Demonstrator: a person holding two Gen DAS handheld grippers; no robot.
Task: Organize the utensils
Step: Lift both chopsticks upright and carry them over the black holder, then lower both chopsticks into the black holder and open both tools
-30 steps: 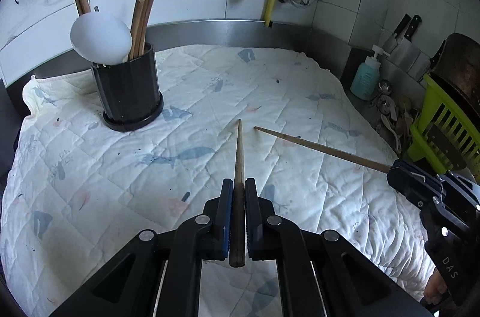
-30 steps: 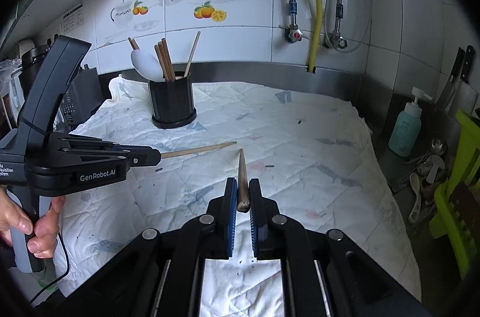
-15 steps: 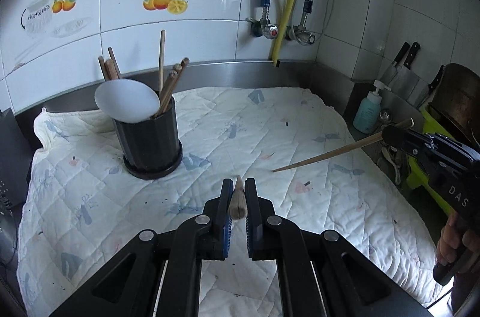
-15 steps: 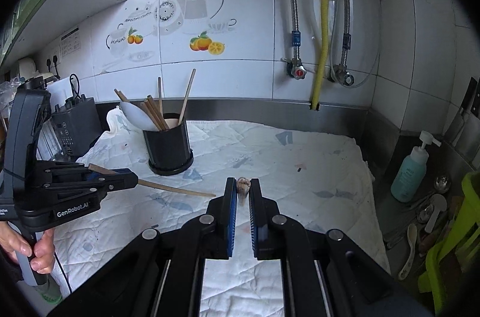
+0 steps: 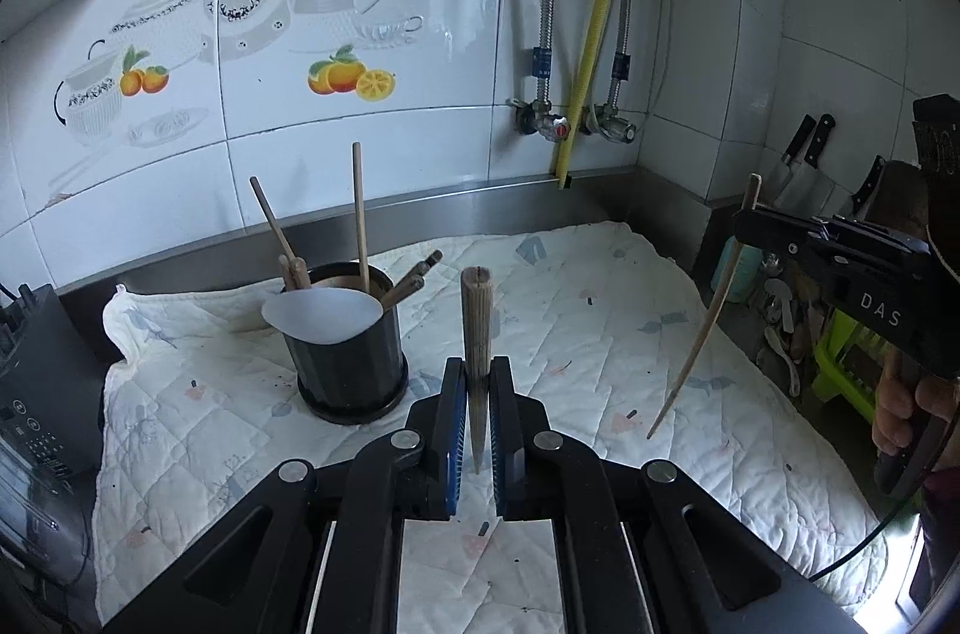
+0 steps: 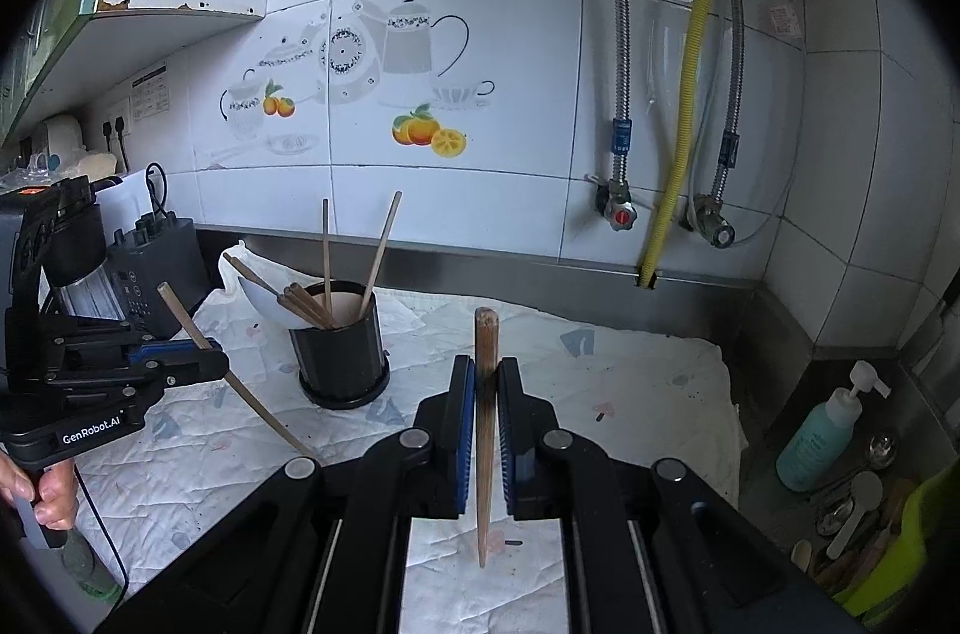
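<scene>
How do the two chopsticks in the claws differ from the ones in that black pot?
The two held chopsticks, one in the left claw and one in the right claw, hang above the quilted cloth, each alone. The chopsticks in the black holder lean bunched beside a white spoon. All look wooden.

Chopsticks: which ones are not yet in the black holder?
The two clamped upright in the left gripper and right gripper; the rest stand in the black holder.

Soft daylight fills both fisheye views, sharp throughout. Pale glare streaks the glossy white wall tiles (image 5: 468,4). Straight lines bow toward the black vignetted corners.
</scene>
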